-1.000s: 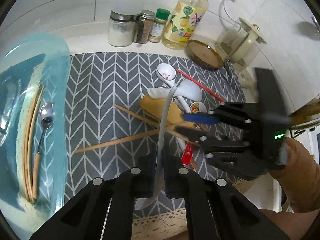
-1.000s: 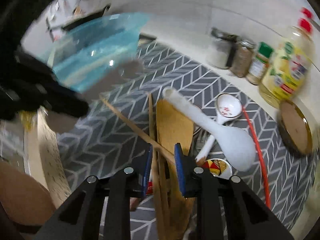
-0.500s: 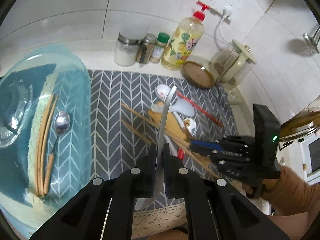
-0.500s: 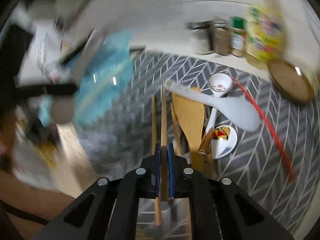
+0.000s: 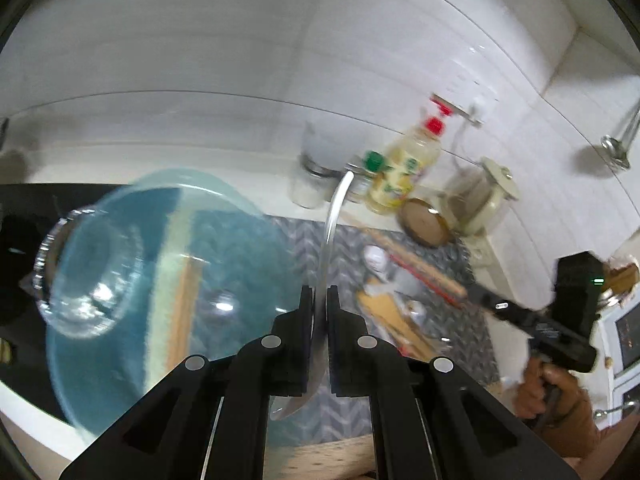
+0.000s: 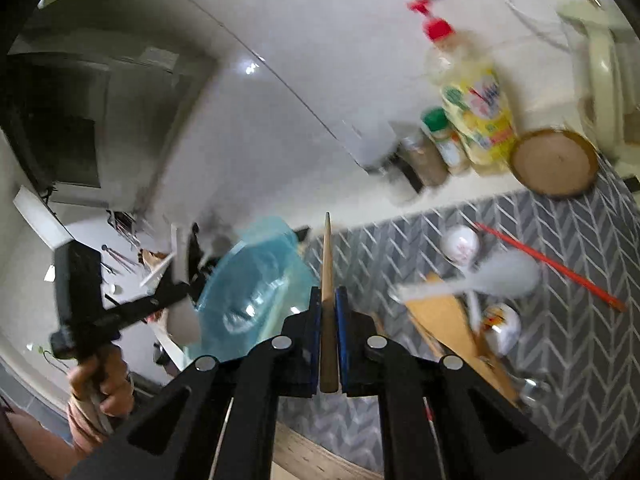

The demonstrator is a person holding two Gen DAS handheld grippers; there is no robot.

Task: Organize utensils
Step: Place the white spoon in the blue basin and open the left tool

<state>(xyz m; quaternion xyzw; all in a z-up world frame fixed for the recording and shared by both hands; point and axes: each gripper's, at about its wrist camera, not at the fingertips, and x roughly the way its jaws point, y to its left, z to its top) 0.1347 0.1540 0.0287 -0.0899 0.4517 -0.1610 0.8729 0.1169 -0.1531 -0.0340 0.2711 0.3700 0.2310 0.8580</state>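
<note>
My left gripper (image 5: 320,296) is shut on a metal spoon (image 5: 334,220), whose handle points away and whose bowl hangs below the fingers. It is raised beside the blue translucent tray (image 5: 120,280), which holds wooden chopsticks and a spoon, blurred. My right gripper (image 6: 329,296) is shut on a wooden chopstick (image 6: 327,260) held above the mat; it also shows in the left wrist view as the right gripper (image 5: 472,296). On the chevron mat (image 6: 568,340) lie a white rice paddle (image 6: 492,280), a wooden spatula (image 6: 448,320), a red chopstick (image 6: 552,268) and ceramic spoons (image 6: 460,244).
A dish soap bottle (image 6: 476,112), spice jars (image 6: 440,144), a round wooden lid (image 6: 556,162) and a cream-lidded glass pot (image 5: 488,196) stand along the tiled back wall. A ladle (image 5: 616,148) hangs at the right. The counter's front edge runs just below the grippers.
The right gripper closed on a wooden chopstick, rolled and lifted it off the pile. The left gripper rose with the spoon and swung left, toward the blue tray.
</note>
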